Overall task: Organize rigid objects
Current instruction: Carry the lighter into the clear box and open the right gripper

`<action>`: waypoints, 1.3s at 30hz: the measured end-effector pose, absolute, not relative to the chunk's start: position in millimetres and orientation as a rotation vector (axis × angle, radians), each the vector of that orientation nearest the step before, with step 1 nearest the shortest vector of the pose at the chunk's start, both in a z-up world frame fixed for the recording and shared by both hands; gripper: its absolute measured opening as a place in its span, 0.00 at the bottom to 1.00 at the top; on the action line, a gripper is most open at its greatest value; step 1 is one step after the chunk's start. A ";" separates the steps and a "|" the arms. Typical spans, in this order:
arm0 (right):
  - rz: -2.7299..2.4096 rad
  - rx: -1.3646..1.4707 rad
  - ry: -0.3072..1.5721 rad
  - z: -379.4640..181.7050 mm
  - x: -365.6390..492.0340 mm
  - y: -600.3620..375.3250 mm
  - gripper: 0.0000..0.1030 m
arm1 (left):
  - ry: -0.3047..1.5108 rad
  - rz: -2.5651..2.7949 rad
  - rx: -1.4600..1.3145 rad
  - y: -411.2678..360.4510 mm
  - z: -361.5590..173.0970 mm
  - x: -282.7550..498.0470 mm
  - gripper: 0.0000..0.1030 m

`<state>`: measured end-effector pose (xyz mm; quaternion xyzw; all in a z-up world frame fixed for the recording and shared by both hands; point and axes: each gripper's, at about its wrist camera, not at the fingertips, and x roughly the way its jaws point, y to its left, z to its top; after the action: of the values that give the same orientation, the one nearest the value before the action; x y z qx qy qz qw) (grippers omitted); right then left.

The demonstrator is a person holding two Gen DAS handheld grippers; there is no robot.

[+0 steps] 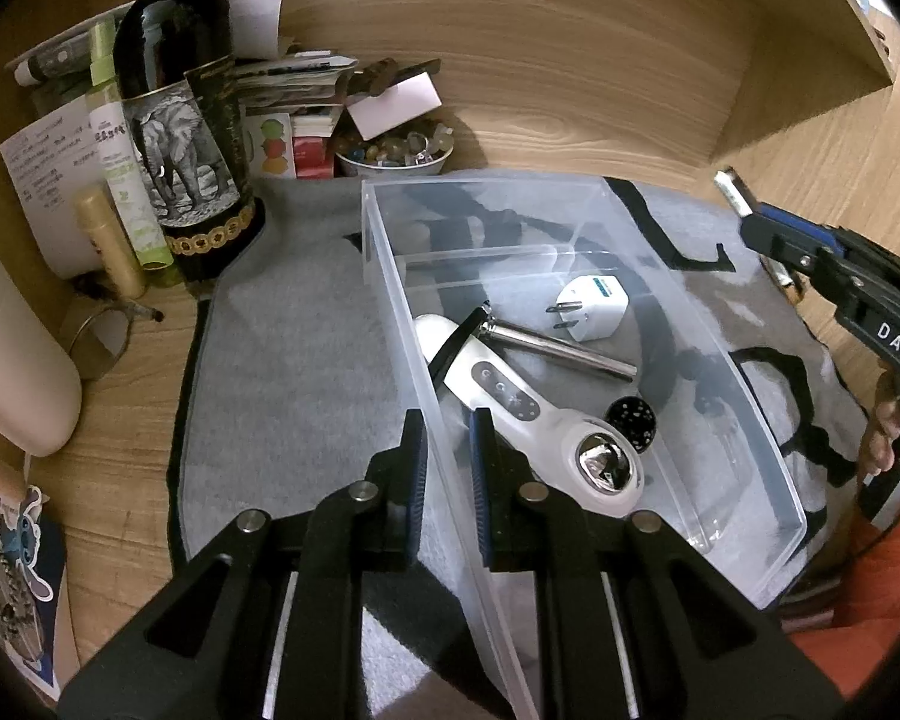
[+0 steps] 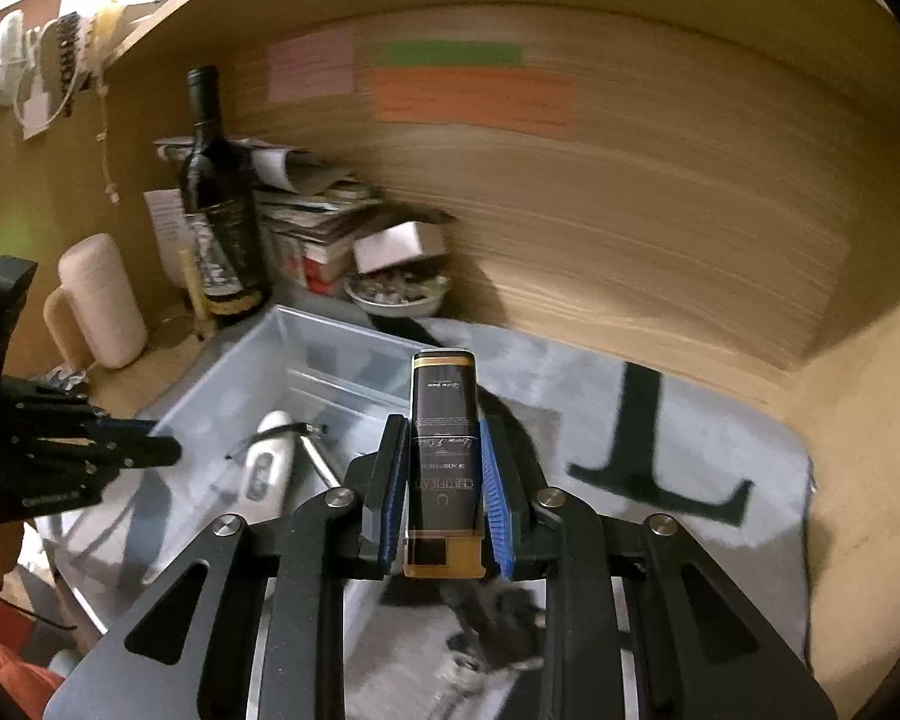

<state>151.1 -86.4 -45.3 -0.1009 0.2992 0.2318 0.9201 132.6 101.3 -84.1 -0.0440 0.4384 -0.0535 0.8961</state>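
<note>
A clear plastic bin [image 1: 744,414] sits on a grey mat [image 1: 288,372]. In it lie a white handheld device [image 1: 510,402], a metal rod [image 1: 558,345], a white plug adapter [image 1: 591,306] and a small black round object [image 1: 630,420]. My left gripper [image 1: 447,468] is shut on the bin's near side wall, one finger on each side. My right gripper [image 2: 441,480] is shut on a black and gold box [image 2: 443,450] and holds it above the bin's [image 2: 330,354] right edge. The right gripper also shows in the left wrist view [image 1: 750,216].
A dark wine bottle [image 1: 180,114] stands at the back left, with tubes, papers and a stack of books [image 1: 294,90]. A bowl of small items [image 1: 396,150] sits behind the bin. A cream jug [image 1: 12,348] is at the left. Wooden walls enclose the desk.
</note>
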 end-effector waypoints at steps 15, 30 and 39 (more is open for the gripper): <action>0.594 -0.284 0.728 -74.8 170.8 -42.5 0.21 | 0.904 -0.095 -0.113 102.7 -85.1 132.2 0.13; 0.626 -0.326 0.800 -90.2 175.2 -28.2 0.21 | 0.894 -0.052 -0.107 98.5 -85.9 130.6 0.11; 0.613 -0.319 0.760 -79.2 168.8 -32.7 0.36 | 0.892 -0.041 -0.126 99.7 -85.6 129.8 0.09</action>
<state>168.8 -32.7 -79.2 -0.1525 0.3636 0.2934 0.8709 129.8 99.7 -85.6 -0.0611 0.4313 -0.0199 0.8999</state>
